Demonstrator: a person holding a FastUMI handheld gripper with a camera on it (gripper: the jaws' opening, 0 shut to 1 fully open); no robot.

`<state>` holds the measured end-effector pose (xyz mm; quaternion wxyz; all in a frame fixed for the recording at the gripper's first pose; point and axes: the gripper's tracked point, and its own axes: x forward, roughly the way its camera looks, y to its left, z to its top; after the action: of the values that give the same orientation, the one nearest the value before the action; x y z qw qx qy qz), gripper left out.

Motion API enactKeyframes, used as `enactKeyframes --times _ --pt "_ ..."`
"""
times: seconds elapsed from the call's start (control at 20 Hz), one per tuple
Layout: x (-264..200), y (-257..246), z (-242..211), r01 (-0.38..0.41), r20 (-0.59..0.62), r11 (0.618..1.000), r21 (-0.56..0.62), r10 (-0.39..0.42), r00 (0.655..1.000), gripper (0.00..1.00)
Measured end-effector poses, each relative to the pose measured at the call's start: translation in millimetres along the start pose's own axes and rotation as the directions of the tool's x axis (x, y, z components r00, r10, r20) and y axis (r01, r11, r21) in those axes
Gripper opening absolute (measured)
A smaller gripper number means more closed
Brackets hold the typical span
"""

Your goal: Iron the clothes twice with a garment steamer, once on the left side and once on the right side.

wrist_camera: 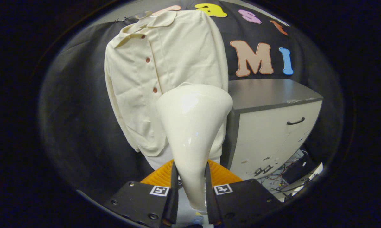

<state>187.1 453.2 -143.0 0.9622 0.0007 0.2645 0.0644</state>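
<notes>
Gripper (190,190) clamped on garment steamer (193,126), both fingers (173,190) pressing its narrow handle. Steamer's wide head flares ahead of the fingertips, upright. Cream shirt (158,76) hanging beyond the head, buttons toward its left side, lower right part hidden behind steamer. Grey-topped cabinet (272,126) beyond, off to the right.
</notes>
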Motion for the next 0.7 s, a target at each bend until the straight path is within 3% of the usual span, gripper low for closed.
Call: enactKeyframes --times 0.3,0.7 --pt "-66.7 -12.7 45.8 -0.005 0.165 1.0 -0.011 0.007 0.986 0.37" --pt "-147.9 -31.0 84.4 0.021 0.34 1.0 -0.017 -0.013 0.94 0.36"
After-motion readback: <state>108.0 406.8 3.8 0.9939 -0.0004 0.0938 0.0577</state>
